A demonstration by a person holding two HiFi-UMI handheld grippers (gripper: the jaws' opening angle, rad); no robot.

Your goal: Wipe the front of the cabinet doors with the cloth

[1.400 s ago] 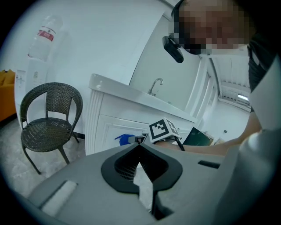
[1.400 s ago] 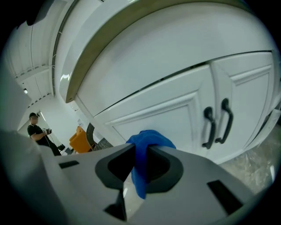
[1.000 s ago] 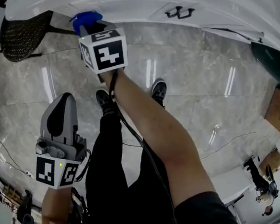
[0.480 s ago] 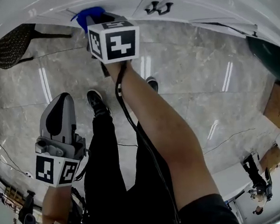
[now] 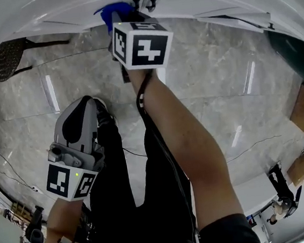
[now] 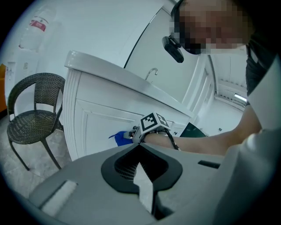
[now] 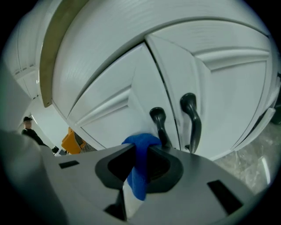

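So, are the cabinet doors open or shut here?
Shut: the two doors meet flush along their seam, with the handles side by side.

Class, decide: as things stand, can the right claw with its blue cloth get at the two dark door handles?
Probably yes: the right claw, shut on the blue cloth, is close by the handles, with nothing between.

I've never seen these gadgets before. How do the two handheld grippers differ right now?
The right gripper is clamped on a blue cloth; the left gripper is shut on nothing. The right gripper reaches out to the white cabinet doors, with the cloth beside their dark handles; the left gripper hangs low by the person's leg, away from the doors. Both carry a marker cube and have closed jaws.
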